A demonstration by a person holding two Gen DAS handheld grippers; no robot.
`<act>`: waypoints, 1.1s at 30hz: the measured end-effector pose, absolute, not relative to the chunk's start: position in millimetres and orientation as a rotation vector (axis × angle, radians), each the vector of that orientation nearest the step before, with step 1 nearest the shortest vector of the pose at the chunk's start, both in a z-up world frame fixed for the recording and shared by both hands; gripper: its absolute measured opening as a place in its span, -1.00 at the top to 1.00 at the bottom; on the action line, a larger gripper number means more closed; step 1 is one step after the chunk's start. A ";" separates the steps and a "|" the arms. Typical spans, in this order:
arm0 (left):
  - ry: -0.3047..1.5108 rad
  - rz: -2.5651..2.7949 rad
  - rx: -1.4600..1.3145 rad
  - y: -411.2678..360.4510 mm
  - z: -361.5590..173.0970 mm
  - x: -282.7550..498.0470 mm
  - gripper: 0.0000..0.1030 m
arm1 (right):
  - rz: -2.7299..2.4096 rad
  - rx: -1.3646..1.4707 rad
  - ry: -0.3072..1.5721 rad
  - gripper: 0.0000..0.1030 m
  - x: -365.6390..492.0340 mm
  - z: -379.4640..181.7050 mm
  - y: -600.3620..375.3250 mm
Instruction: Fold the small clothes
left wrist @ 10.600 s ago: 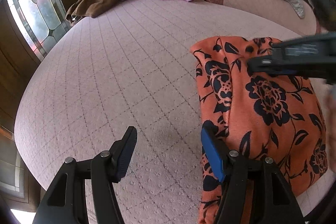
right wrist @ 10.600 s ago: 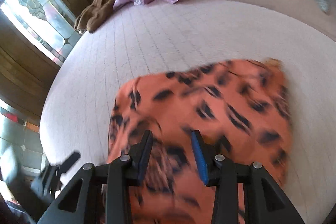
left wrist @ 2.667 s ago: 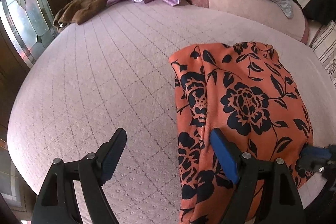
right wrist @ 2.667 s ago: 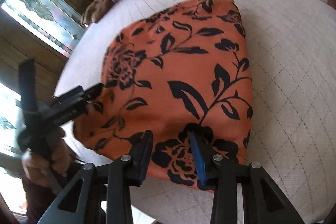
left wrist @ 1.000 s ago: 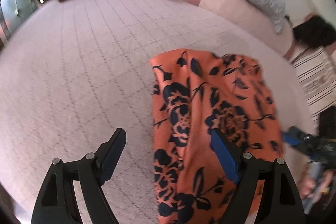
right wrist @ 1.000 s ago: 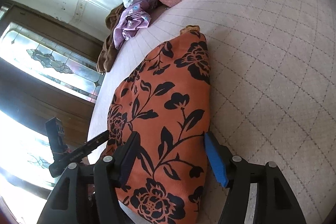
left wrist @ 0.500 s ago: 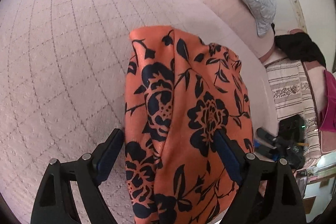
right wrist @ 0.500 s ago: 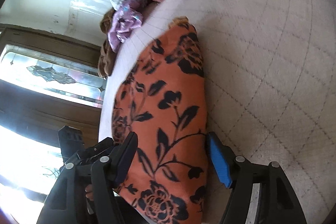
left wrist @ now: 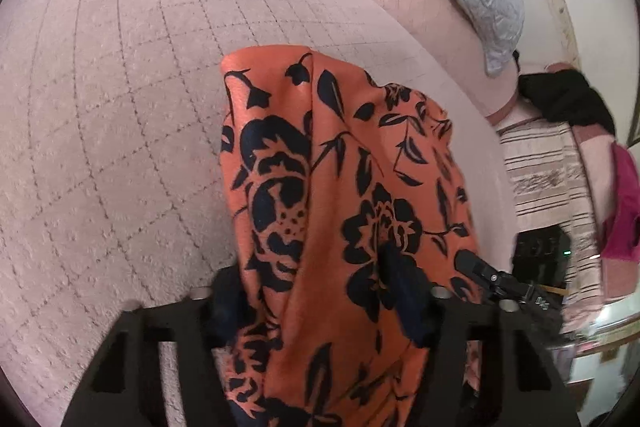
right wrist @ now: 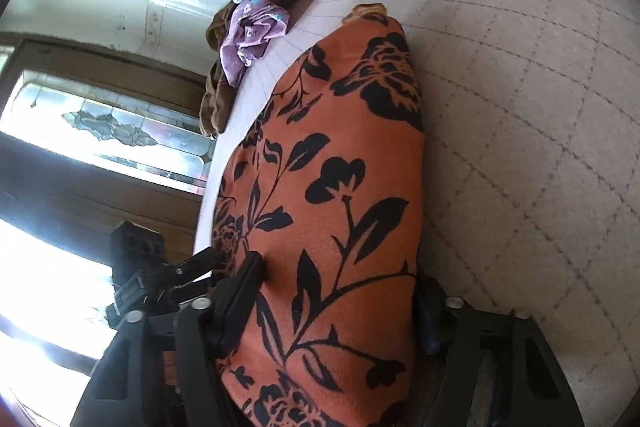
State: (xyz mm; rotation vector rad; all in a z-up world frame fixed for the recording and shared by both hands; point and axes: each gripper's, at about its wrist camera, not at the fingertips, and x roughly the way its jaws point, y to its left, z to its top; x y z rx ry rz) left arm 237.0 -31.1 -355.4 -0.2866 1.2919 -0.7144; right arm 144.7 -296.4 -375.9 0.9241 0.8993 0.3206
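While the orange floral garment (left wrist: pixel 340 187) lies on the pink quilted bed (left wrist: pixel 120 107) as a long, already narrowed strip, we have both grippers at its near end, which hangs toward the bed's edge. Our left gripper (left wrist: pixel 316 303) is closing with the cloth bunched between its jaws, and our right gripper (right wrist: pixel 340 303) is closing astride the strip's near end too, though we cannot tell whether the pads of either are pressing yet. We judge the lengthwise folds done, with the end-to-end fold left to make, while the purple clothes (right wrist: pixel 252 27) and brown garment (right wrist: pixel 216 99) wait at the far side.
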 end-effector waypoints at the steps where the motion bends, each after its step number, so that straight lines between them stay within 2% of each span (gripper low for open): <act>1: 1.282 -0.713 -0.280 -33.1 -354.4 235.9 -0.04 | 0.307 0.906 0.891 -0.11 145.3 -375.1 -295.1; 5: 1.230 -0.712 -0.226 -43.6 -346.9 228.4 0.18 | 0.274 0.841 0.867 0.12 142.4 -366.2 -288.2; 13: 1.121 -0.714 -0.162 -62.8 -322.4 211.2 0.33 | 0.234 0.709 0.819 0.24 131.4 -345.1 -280.8; 21: 1.064 -0.770 -0.158 -94.5 -298.8 185.3 0.36 | 0.183 0.635 0.717 0.25 100.4 -316.5 -296.3; 26: 1.028 -0.762 -0.056 -137.4 -288.7 166.7 0.36 | 0.140 0.648 0.675 0.25 71.8 -311.1 -317.5; 33: 1.090 -0.704 0.097 -173.2 -315.3 151.5 0.30 | 0.067 0.702 0.711 0.23 50.4 -331.7 -356.1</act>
